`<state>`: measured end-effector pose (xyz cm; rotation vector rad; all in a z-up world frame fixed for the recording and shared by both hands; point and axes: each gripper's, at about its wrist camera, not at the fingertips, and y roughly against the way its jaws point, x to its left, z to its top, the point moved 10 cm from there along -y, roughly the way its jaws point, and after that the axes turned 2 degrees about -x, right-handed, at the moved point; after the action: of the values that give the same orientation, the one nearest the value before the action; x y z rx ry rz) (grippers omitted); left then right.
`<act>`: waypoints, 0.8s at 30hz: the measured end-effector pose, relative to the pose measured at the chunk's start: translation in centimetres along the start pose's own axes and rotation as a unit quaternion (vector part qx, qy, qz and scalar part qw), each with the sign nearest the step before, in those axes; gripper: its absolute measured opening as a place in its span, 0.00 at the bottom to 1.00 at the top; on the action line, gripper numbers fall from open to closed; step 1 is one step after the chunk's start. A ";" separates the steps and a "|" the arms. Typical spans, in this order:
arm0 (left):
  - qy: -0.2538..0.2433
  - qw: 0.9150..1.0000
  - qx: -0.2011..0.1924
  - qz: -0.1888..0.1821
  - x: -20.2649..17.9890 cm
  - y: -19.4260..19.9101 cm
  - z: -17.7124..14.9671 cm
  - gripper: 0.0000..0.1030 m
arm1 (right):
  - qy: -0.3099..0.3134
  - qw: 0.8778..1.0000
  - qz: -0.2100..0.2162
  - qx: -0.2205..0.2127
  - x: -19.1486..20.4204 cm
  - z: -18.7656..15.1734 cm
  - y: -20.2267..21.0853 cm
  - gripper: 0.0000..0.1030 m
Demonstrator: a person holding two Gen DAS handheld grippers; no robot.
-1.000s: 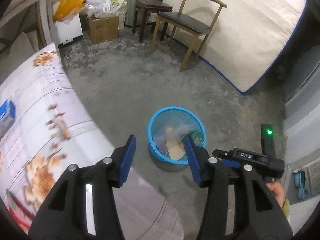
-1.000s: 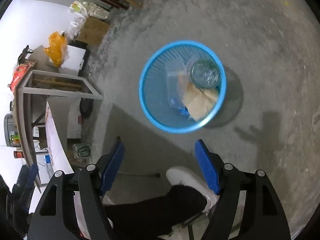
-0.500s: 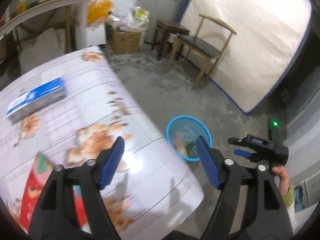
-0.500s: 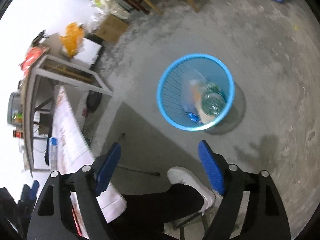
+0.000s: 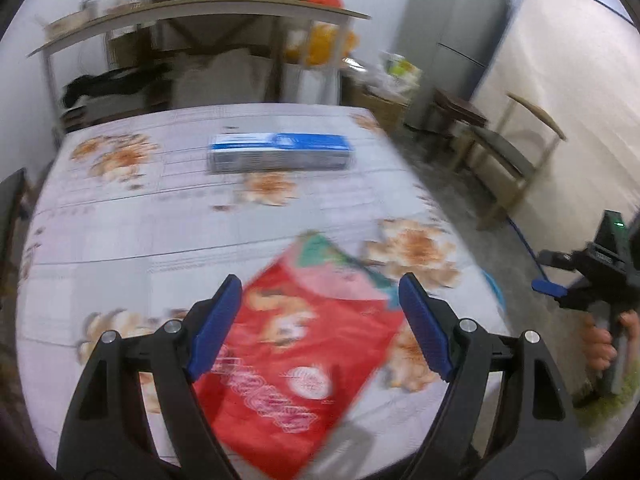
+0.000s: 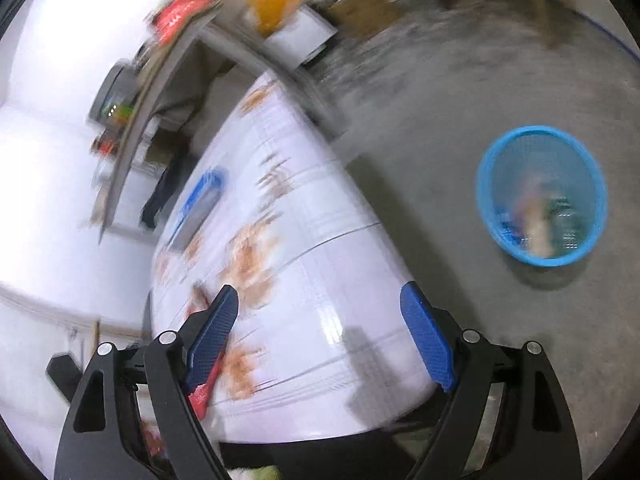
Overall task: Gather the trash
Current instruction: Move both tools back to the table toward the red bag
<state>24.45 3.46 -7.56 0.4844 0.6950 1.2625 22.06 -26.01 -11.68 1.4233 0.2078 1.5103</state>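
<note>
The left tool (image 5: 320,320) hangs over the near edge of the counter (image 5: 120,232), its jaws spread wide with nothing pressed between the blue pads; they have just been opening; below the gap, lying flat on the floral cloth near the counter's near edge, is a red snack bag (image 5: 300,368), tilted so one corner points toward the far right corner; toward the counter's far edge, roughly midway along it, lies a long blue-and-white box (image 5: 280,152), well apart from the bag; behind the counter stands a metal shelf (image 5: 192,8) with jars, blurred; off the counter's right edge are a wooden chair (image 5: 516,152) and the right tool (image 5: 548,288), held in a hand (image 5: 604,340) out over the floor.

In the right wrist view the right tool (image 6: 320,340) also stands wide, nothing between its pads, the jaws having just opened further; its left pad covers part of the red bag (image 6: 202,394) at the counter's (image 6: 320,260) near edge; the blue box (image 6: 200,196) is a blur farther along; on the concrete floor, well clear of the counter's right edge, sits a blue mesh wastebasket (image 6: 496,168) with blurred scraps in its bottom.
</note>
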 end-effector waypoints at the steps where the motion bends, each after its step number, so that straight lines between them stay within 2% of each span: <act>1: 0.002 1.000 -0.005 0.012 0.8 -0.1 0.1 0.74 | 0.015 1.000 0.011 0.019 1.8 -0.9 -1.2 0.79; 2: 0.004 0.999 -0.006 0.039 2.2 -0.5 0.2 0.72 | 0.029 0.998 0.022 0.042 3.5 -2.1 -2.5 0.79; 4: -0.001 0.996 0.005 0.091 5.0 -1.4 -0.3 0.61 | 0.043 0.995 0.036 0.085 6.1 -4.6 -4.9 0.79; 6: 0.006 0.994 0.021 0.103 6.7 -2.2 -1.1 0.46 | 0.058 0.990 0.041 0.122 8.0 -7.2 -6.9 0.78; 9: 0.037 0.995 0.053 0.077 8.3 -3.4 -2.9 0.35 | 0.079 0.984 0.031 0.157 9.7 -10.4 -9.0 0.79; 12: 0.033 0.995 0.069 0.063 8.0 -3.8 -4.3 0.29 | 0.086 0.981 0.019 0.174 10.2 -12.1 -10.3 0.79; 14: 0.020 0.994 0.091 0.053 7.1 -3.8 -5.8 0.28 | 0.092 0.981 0.015 0.171 10.8 -12.5 -10.5 0.79; 18: -0.004 0.994 0.110 0.017 4.5 -3.6 -7.9 0.28 | 0.086 0.982 0.016 0.166 11.4 -12.5 -11.0 0.79; 24: -0.041 0.992 0.120 -0.022 1.3 -2.5 -9.9 0.28 | 0.075 0.985 0.017 0.153 12.0 -12.0 -11.8 0.80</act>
<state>19.31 3.73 -16.51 0.7099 0.7889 1.1163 20.84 -5.70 -15.63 1.5575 0.5302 1.6668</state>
